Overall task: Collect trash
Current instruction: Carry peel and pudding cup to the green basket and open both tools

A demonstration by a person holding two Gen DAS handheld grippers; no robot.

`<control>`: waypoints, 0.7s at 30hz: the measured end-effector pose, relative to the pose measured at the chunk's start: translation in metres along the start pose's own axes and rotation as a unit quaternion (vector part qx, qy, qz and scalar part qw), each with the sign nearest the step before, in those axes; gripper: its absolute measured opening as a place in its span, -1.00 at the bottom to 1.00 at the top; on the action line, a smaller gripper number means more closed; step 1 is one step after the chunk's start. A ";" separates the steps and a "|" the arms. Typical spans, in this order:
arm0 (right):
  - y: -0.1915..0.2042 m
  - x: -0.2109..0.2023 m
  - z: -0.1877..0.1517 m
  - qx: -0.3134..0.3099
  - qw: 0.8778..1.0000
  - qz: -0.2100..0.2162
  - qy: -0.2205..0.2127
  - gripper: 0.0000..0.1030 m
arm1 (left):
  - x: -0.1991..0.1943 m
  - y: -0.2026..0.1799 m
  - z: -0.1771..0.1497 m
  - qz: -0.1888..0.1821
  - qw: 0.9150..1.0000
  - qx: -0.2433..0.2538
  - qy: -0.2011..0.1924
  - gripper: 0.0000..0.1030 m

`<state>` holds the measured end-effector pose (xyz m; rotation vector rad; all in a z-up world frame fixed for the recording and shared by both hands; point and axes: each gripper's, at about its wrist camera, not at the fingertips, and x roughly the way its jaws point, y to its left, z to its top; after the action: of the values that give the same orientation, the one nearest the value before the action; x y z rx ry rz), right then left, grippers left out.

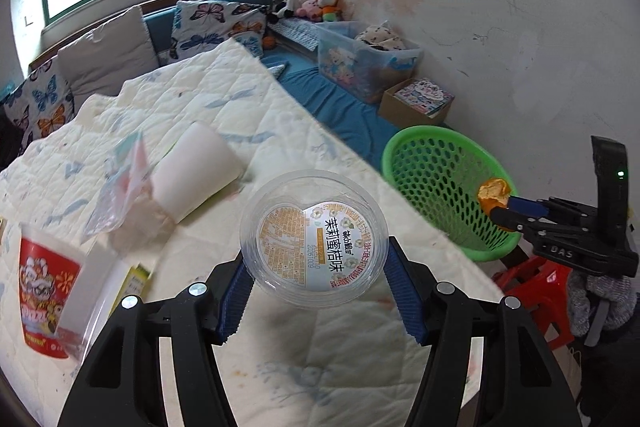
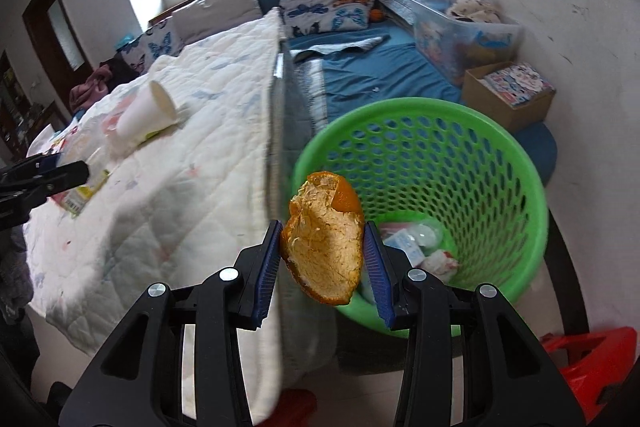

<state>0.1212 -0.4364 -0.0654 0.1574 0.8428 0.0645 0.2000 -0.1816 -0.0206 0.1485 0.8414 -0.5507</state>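
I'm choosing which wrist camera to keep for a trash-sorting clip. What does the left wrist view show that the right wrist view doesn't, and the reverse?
Left only: the left gripper shut on a clear plastic cup, and a red printed cup on the quilt.

Right only: trash already lying inside the green basket.

Both: the basket, the right gripper shut on an orange peel, the white paper cup and the quilt.

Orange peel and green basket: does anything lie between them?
No. In the right wrist view the orange peel, in the right tongs, hangs at the green basket rim; nothing lies between.
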 end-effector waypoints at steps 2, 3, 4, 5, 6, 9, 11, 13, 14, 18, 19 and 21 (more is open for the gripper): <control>-0.013 0.001 0.001 0.011 1.000 -0.010 0.002 -0.19 | 0.002 -0.011 0.009 -0.006 1.000 0.009 -0.003 0.18; -0.020 0.002 0.001 0.016 1.000 -0.014 0.004 -0.19 | 0.003 -0.014 0.012 -0.008 1.000 0.012 -0.004 0.18; -0.024 0.002 0.001 0.020 1.000 -0.019 0.004 -0.18 | 0.004 -0.018 0.015 -0.011 1.000 0.015 -0.004 0.18; -0.030 0.004 0.002 0.024 0.999 -0.024 0.006 -0.18 | 0.006 -0.024 0.020 -0.013 1.000 0.020 -0.005 0.18; -0.034 0.005 0.001 0.028 0.999 -0.027 0.008 -0.18 | 0.008 -0.028 0.024 -0.014 1.000 0.023 -0.005 0.18; -0.048 0.011 0.000 0.042 0.998 -0.035 0.014 -0.15 | 0.013 -0.043 0.034 -0.019 0.999 0.036 -0.005 0.18; -0.056 0.014 -0.001 0.052 0.998 -0.039 0.016 -0.14 | 0.017 -0.050 0.040 -0.022 0.999 0.042 -0.005 0.18; -0.064 0.017 -0.002 0.061 0.997 -0.043 0.019 -0.12 | 0.020 -0.057 0.046 -0.026 0.998 0.049 -0.004 0.18; -0.066 0.018 -0.002 0.065 0.997 -0.045 0.020 -0.10 | 0.022 -0.062 0.050 -0.027 0.998 0.053 -0.005 0.18; -0.077 0.017 -0.004 0.082 0.995 -0.049 0.017 0.10 | 0.028 -0.078 0.060 -0.035 0.997 0.067 -0.005 0.18; -0.079 0.015 -0.005 0.085 0.995 -0.049 0.014 0.10 | 0.030 -0.082 0.062 -0.037 0.997 0.070 -0.005 0.18; -0.081 0.011 -0.005 0.088 0.995 -0.053 0.009 0.10 | 0.034 -0.090 0.067 -0.041 0.996 0.077 -0.005 0.18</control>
<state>0.1240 -0.5148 -0.0900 0.2769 0.8731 -0.1080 0.2159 -0.2944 0.0069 0.2533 0.7984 -0.6932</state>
